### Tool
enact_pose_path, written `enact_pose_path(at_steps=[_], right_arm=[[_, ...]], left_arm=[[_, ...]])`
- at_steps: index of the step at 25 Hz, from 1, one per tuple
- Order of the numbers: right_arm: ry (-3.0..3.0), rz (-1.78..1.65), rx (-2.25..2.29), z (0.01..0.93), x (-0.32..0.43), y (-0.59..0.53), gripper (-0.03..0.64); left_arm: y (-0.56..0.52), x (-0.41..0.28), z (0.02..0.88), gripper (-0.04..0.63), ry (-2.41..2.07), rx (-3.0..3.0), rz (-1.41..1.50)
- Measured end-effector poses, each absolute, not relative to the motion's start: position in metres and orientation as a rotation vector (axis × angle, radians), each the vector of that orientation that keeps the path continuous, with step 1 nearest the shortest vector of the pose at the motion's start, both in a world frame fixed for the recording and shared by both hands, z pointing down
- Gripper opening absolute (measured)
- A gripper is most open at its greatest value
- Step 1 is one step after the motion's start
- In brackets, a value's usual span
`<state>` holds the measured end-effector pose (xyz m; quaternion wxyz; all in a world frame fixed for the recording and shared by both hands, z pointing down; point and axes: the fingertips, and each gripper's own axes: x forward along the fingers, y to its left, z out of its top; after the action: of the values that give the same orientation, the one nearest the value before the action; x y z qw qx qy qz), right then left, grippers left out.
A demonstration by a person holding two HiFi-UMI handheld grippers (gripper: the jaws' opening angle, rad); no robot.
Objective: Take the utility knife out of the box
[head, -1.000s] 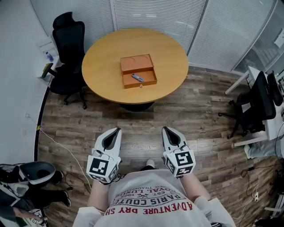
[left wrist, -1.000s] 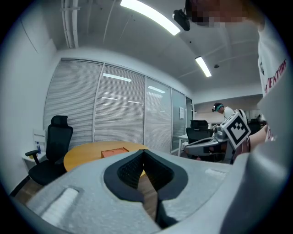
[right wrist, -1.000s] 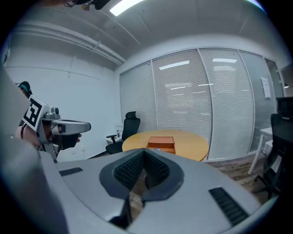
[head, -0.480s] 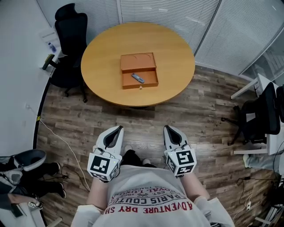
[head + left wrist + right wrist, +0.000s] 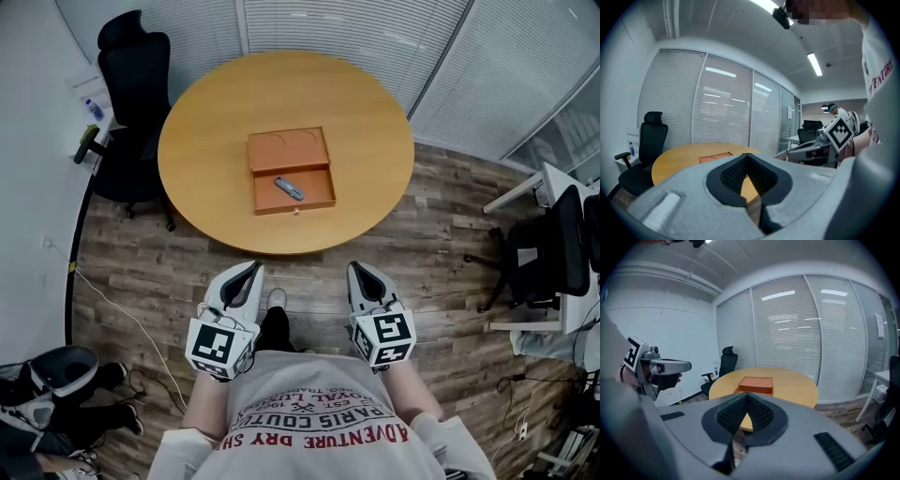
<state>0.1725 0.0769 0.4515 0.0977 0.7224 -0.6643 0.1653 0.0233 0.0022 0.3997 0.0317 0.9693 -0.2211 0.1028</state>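
Note:
An orange box (image 5: 290, 170) sits on the round wooden table (image 5: 366, 112), its drawer pulled open toward me. In the drawer lies a grey-and-blue utility knife (image 5: 289, 188). My left gripper (image 5: 251, 272) and right gripper (image 5: 359, 270) are held side by side in front of my torso, over the wood floor and short of the table's near edge. Both are shut with nothing between the jaws. The left gripper view looks past the closed left gripper (image 5: 747, 154) to the box (image 5: 716, 158). The right gripper view looks past the closed right gripper (image 5: 747, 394) to the box (image 5: 755, 384).
A black office chair (image 5: 131, 66) stands left of the table and another (image 5: 555, 234) by a white desk at the right. A cable (image 5: 122, 305) runs over the floor at the left, with bags (image 5: 56, 370) at the lower left. Blinds line the far wall.
The table and box have come nearer in the head view as I walk toward them. Both grippers keep the same shut pose in front of my torso.

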Motion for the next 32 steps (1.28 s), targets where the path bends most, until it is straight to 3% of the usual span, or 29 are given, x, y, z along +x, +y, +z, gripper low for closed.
enact_pose_path(at_steps=[18, 32], right_arm=[[-1.883, 0.485, 2.114, 0.459, 0.196, -0.111, 0.009], [-2.022, 0.605, 1.888, 0.489, 0.221, -0.173, 0.009]], left_arm=[[-0.200, 0.053, 0.391, -0.005, -0.585, 3.009, 0.273], [-0.235, 0.077, 0.422, -0.005, -0.750, 2.899, 0.344]])
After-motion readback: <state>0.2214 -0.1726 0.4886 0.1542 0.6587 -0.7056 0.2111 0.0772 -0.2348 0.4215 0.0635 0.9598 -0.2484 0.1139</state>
